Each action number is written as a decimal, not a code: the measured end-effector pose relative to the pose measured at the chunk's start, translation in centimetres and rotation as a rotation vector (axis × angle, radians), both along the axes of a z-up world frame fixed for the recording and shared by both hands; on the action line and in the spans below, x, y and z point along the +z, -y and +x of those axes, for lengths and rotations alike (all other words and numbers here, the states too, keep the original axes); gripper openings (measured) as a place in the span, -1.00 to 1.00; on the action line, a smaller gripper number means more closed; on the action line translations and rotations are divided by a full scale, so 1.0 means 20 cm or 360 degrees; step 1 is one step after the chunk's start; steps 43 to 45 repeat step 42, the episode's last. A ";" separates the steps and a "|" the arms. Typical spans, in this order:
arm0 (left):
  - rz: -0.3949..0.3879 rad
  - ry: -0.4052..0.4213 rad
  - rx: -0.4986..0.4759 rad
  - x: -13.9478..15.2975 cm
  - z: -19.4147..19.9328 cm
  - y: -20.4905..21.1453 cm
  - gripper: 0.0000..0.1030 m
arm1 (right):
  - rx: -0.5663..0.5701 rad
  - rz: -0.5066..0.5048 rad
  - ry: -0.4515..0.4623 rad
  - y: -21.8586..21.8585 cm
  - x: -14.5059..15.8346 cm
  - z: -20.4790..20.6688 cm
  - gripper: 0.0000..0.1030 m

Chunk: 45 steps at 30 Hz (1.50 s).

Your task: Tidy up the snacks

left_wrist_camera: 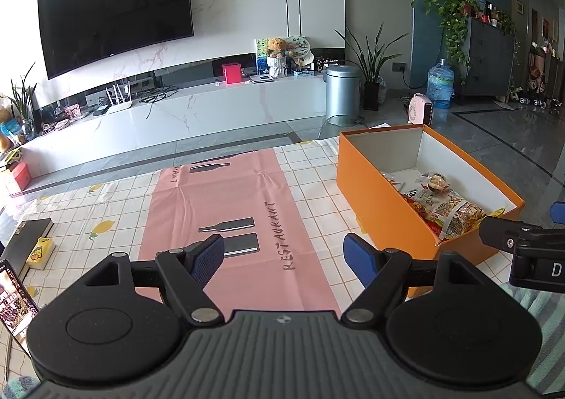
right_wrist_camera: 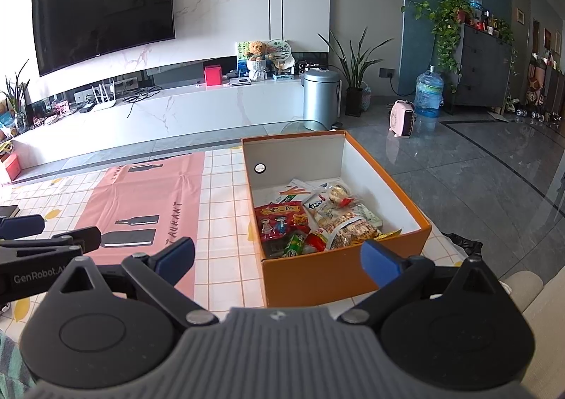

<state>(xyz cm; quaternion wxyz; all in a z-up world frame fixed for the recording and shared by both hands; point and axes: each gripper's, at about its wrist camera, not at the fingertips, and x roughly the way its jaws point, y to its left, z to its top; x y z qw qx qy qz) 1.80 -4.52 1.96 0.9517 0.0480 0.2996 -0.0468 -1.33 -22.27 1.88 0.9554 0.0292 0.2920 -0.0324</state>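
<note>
Two tongs we see spread wide and gripping nothing — the left tongs [left_wrist_camera: 284, 254] above the pink mat [left_wrist_camera: 233, 222], left of the orange box [right_wrist_camera: 339, 268]; the right tongs [right_wrist_camera: 279, 256] before that box, where the snack packets [right_wrist_camera: 310, 222] lie — on the tabletop [right_wrist_camera: 226, 222].

"RESTAURANT" on pink mat [left_wrist_camera: 243, 194], "GenRobot.AI" on left claw [right_wrist_camera: 35, 273], "D" on right claw [left_wrist_camera: 536, 257]

Left claw [left_wrist_camera: 284, 257] gapes empty above pink mat [left_wrist_camera: 229, 208].
</note>
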 end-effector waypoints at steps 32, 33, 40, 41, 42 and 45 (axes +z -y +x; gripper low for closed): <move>0.0011 -0.0003 0.0018 0.02 0.00 0.00 0.75 | 0.0029 0.0034 -0.0005 0.01 0.01 0.00 0.89; 0.0013 -0.0002 0.0017 0.02 0.00 0.00 0.75 | 0.0029 0.0035 -0.0005 0.01 0.01 0.00 0.89; 0.0015 0.0000 0.0012 0.02 -0.01 0.01 0.75 | 0.0030 0.0035 -0.0007 0.01 0.01 0.00 0.89; 0.0012 -0.0002 0.0012 0.02 -0.01 0.01 0.75 | 0.0030 0.0035 -0.0006 0.01 0.01 0.00 0.89; 0.0011 -0.0001 0.0013 0.02 -0.01 0.01 0.75 | 0.0031 0.0035 -0.0008 0.01 0.01 0.00 0.90; 0.0011 -0.0001 0.0013 0.02 -0.01 0.01 0.75 | 0.0031 0.0035 -0.0008 0.01 0.01 0.00 0.90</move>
